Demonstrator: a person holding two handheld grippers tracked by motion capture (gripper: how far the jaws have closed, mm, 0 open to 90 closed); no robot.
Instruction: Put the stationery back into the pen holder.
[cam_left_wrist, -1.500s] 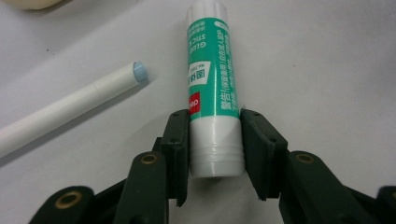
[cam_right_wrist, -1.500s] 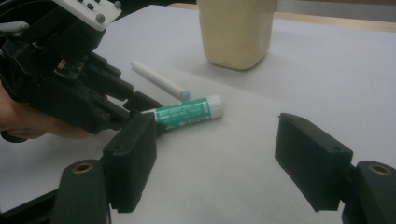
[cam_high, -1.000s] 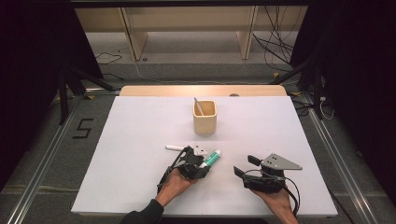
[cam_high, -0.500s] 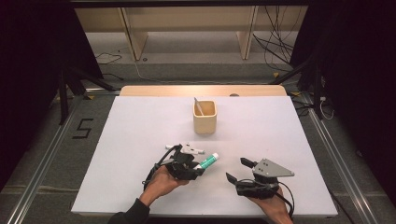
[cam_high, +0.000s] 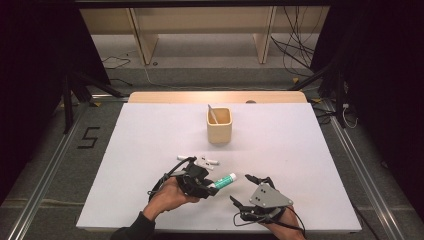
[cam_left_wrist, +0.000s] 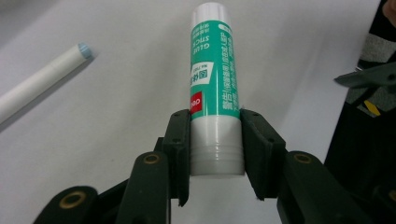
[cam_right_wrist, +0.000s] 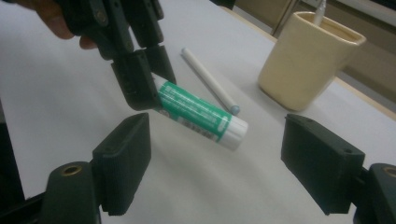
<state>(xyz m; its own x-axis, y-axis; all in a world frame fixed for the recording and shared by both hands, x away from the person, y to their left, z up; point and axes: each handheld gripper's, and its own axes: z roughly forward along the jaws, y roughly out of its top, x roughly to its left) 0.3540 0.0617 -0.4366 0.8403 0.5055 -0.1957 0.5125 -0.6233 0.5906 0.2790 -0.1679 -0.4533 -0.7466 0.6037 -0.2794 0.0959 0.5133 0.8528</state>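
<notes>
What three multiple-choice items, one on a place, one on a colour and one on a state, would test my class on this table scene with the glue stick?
1. Where is the glue stick?
A. inside the cup
B. between the jaws of the left gripper
C. flat on the floor

2. What colour is the glue stick's label?
A. green
B. red
C. yellow

3. How does the right gripper stand?
A. shut on the cup
B. shut on the pen
C. open, with nothing between its jaws

Answers:
1 B: the left gripper view shows both pads pressed on the stick's white base.
2 A: a green band with white print wraps the tube, and the cap is white.
3 C: its jaws stand wide apart and have just been opening, while the beige cup and the white pen lie beyond them.
</notes>
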